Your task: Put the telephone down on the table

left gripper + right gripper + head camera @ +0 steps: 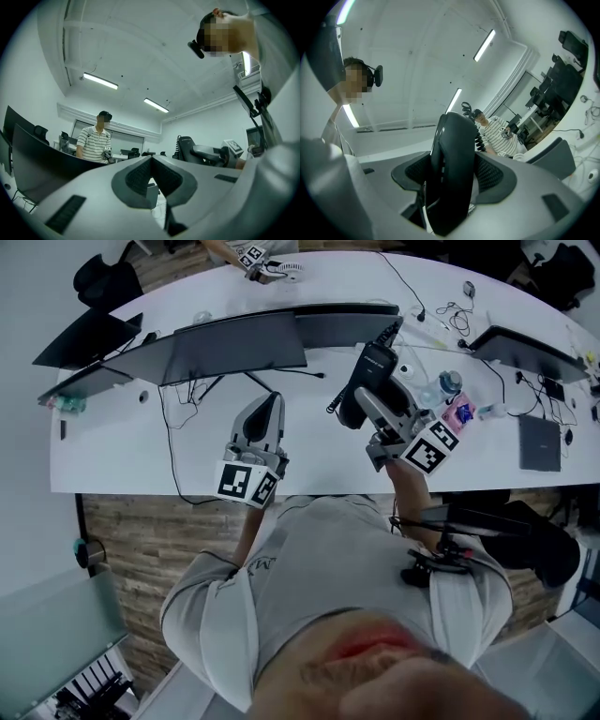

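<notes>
The telephone is a black handset [372, 366] with a coiled cord [333, 405] hanging from it. My right gripper [367, 397] is shut on it and holds it up above the white table [112, 460], in front of the monitors. In the right gripper view the handset [452, 173] stands upright between the two pads and fills the gap, with the coiled cord [478, 136] behind it. My left gripper [271, 401] hovers to the left, shut and holding nothing. In the left gripper view its pads meet [151, 163], and the handset [186, 147] shows to the right.
A row of dark monitors [234, 345] stands across the table, with cables [183, 427] trailing in front. A bottle [448, 383], small items and a dark pad [540, 442] lie at the right. A person in a striped shirt [93, 139] stands at the far side.
</notes>
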A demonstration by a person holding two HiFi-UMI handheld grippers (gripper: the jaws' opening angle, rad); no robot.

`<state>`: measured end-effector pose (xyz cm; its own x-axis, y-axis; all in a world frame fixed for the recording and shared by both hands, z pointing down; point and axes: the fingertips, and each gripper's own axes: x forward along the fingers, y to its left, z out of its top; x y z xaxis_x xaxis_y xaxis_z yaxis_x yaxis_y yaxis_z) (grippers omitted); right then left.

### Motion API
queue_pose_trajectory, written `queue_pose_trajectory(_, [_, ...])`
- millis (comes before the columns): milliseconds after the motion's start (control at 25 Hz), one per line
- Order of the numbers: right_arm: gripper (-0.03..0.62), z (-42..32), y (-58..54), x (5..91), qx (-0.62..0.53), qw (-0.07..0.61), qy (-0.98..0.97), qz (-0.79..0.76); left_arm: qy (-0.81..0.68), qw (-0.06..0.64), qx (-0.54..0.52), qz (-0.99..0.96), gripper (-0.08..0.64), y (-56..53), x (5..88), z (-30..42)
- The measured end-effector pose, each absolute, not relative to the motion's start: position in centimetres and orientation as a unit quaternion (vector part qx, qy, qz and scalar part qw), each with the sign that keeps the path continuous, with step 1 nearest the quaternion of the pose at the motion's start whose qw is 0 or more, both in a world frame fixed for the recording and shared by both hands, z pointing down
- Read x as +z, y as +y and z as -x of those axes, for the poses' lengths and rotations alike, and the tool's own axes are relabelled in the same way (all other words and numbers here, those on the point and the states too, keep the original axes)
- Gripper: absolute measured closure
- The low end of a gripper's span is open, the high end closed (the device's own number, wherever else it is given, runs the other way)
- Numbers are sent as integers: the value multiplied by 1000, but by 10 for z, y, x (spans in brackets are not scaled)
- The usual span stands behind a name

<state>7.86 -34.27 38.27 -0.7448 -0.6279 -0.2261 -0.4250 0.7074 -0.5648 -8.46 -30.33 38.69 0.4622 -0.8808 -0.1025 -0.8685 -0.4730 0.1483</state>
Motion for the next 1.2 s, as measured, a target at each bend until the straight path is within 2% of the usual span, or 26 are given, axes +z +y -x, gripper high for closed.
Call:
queue_pose_trajectory(600, [293, -70, -345, 382, -268, 214, 896, 283, -505, 16, -92, -858, 551, -300, 376, 94])
queue_pose_trajectory(880, [293, -16, -361, 418, -314, 181, 897, 254, -521, 27, -99, -848, 551, -303, 385, 127])
queue_pose_trajectory(1200, [293, 10, -374, 469, -348, 145, 899, 222, -529, 20, -100, -843, 551, -299, 380, 119])
